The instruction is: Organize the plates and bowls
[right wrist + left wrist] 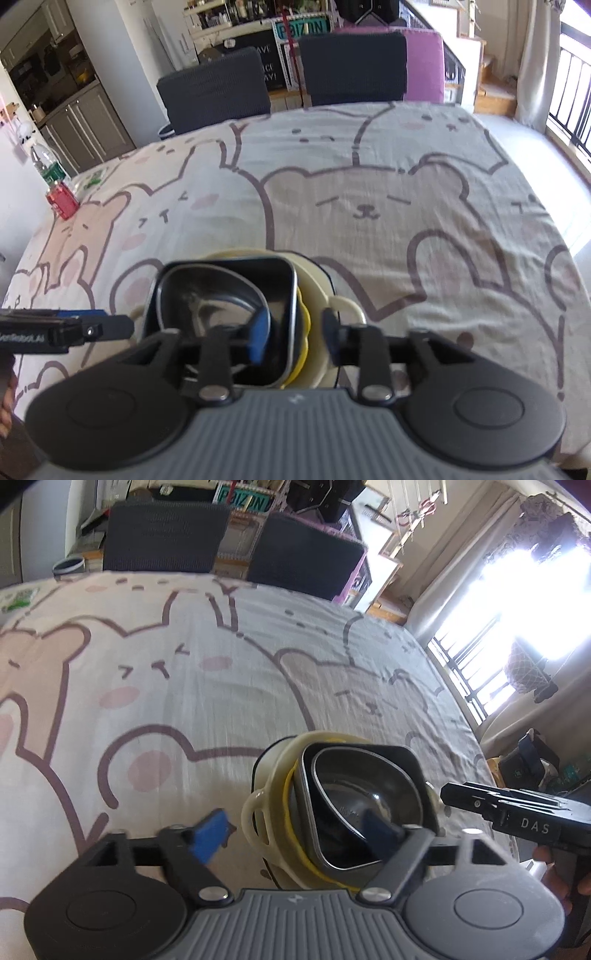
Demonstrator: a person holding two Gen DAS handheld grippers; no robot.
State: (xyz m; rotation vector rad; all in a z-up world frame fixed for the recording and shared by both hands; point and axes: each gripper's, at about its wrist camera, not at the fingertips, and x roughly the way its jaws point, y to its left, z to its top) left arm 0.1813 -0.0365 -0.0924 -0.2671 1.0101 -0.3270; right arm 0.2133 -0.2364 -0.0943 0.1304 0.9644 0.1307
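Nesting: steel bowl (218, 310) inside black dish (284, 295), inside cream bowl (343, 306).

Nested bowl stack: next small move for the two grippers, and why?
Probably lift both grippers straight up together. The left gripper and right gripper each straddle a side of the cream handled bowl holding the dark square bowl and steel bowl.

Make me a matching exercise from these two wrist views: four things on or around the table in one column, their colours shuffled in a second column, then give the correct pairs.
Things:
1. two-handled pot
2. square dish nested in it
3. can at the table's far left
4. gripper pads

Colours:
A. red
B. blue
C. cream
D. black outside, shiny metal inside

Pairs: 1-C, 2-D, 3-A, 4-B
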